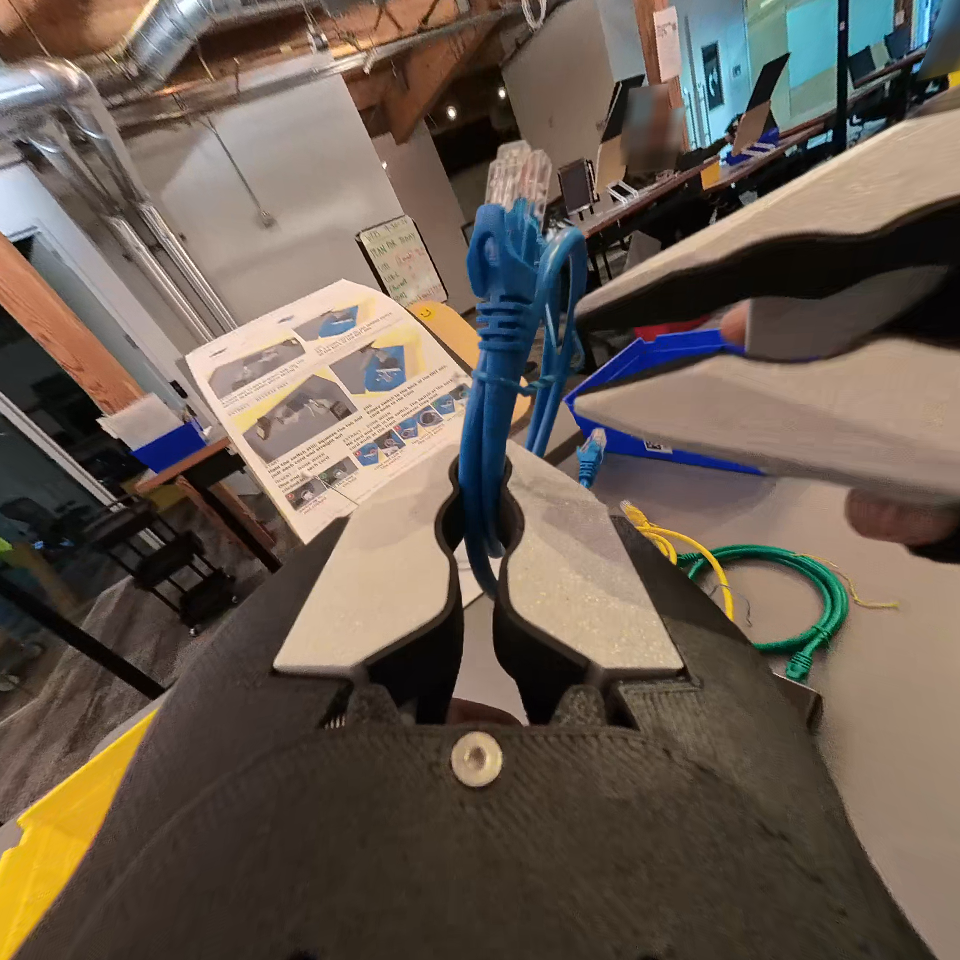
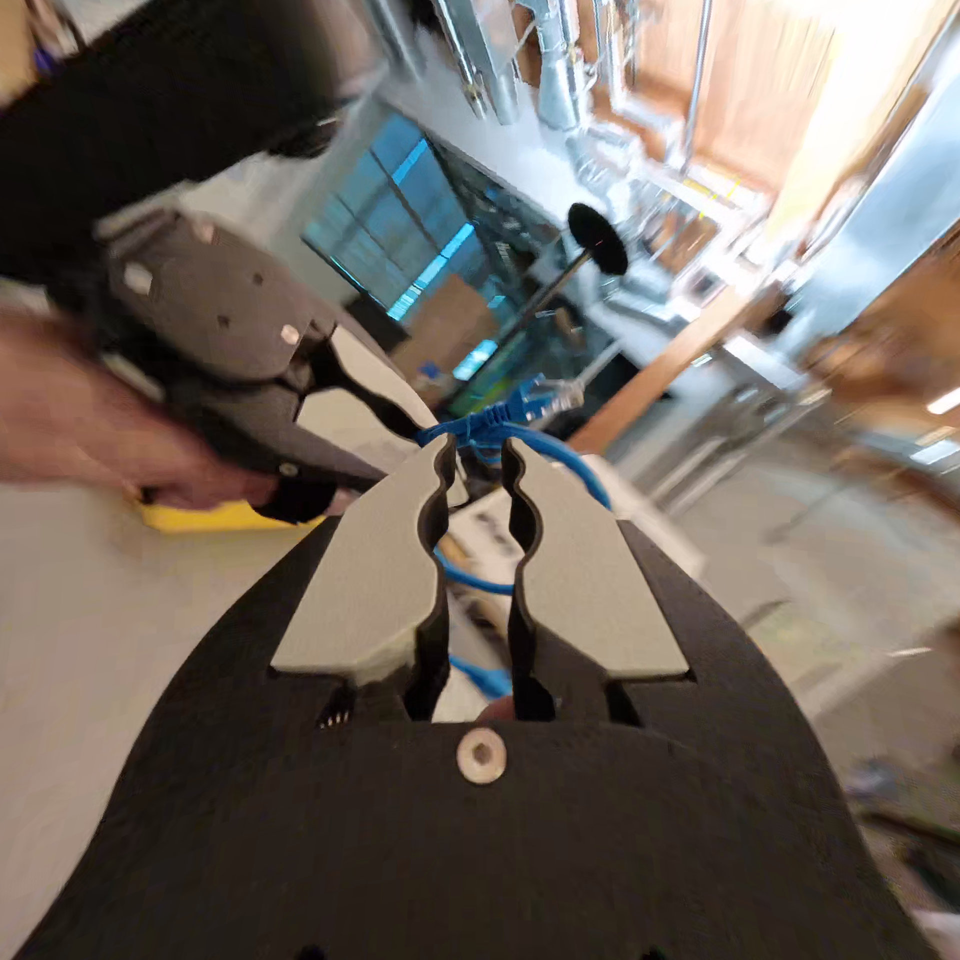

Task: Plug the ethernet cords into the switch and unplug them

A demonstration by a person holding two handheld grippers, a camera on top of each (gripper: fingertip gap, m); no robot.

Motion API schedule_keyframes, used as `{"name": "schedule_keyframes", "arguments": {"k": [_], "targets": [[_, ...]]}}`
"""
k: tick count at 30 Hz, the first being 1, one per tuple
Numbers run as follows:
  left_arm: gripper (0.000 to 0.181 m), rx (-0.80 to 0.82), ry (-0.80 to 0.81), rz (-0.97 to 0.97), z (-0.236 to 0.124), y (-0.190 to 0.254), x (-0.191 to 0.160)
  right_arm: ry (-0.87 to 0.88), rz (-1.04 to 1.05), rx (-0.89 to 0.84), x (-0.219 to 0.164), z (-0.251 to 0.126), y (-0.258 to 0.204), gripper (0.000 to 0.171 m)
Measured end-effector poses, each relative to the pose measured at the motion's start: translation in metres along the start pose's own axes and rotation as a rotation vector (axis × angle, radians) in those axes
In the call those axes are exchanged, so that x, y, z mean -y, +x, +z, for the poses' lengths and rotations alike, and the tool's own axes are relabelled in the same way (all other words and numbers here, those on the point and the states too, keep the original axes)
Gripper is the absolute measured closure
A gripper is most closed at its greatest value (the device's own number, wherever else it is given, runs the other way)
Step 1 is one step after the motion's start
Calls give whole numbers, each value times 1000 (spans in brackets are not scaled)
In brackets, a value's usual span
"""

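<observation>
The bundled ethernet cord (image 1: 488,395) is bright blue, its plugs clear, bound with a thin blue tie. Each gripper has a black textured body with pale grey, faintly speckled finger plates: the left gripper (image 1: 480,470) and the right gripper (image 2: 478,447) alike. On the light grey bench (image 1: 857,727) lie a green cord (image 1: 810,597) and a yellow cord (image 1: 670,540). The bin (image 1: 660,405) behind is deep blue. The instruction sheet (image 1: 332,395) is white with blue, yellow and grey pictures.
</observation>
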State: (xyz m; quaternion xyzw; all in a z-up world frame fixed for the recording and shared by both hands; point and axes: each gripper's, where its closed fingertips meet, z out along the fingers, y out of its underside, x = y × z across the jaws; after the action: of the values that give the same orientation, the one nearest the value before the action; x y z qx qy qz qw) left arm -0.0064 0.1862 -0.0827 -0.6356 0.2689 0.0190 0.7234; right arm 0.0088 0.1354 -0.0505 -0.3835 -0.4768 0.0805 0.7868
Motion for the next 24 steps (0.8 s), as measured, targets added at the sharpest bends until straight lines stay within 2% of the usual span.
{"name": "schedule_keyframes", "arguments": {"k": [2, 4, 10, 14, 17, 20, 22, 24], "targets": [[173, -9, -18, 4, 0, 3, -1, -18, -301, -78, 4, -1, -4, 159], [173, -23, -24, 4, 0, 7, 0, -52, -434, -106, -1, 2, -7, 160], [174, -32, -29, 17, -3, 12, 5, -112, -514, -166, -12, 2, 6, 171], [175, -35, -25, 26, -4, 13, 7, -119, -463, -134, -16, 1, 7, 171], [175, -36, -19, 36, -5, 13, 7, -111, -180, -32, -19, 2, 6, 171], [175, -19, 18, 84, -6, 12, 13, -58, 243, 93, -15, 1, 7, 171], [175, 3, 48, 124, -8, 9, 17, 9, 671, 222, -9, 1, 5, 171], [175, 35, 66, 171, -9, 4, 19, 149, 1259, 417, 0, -1, 4, 171]]}}
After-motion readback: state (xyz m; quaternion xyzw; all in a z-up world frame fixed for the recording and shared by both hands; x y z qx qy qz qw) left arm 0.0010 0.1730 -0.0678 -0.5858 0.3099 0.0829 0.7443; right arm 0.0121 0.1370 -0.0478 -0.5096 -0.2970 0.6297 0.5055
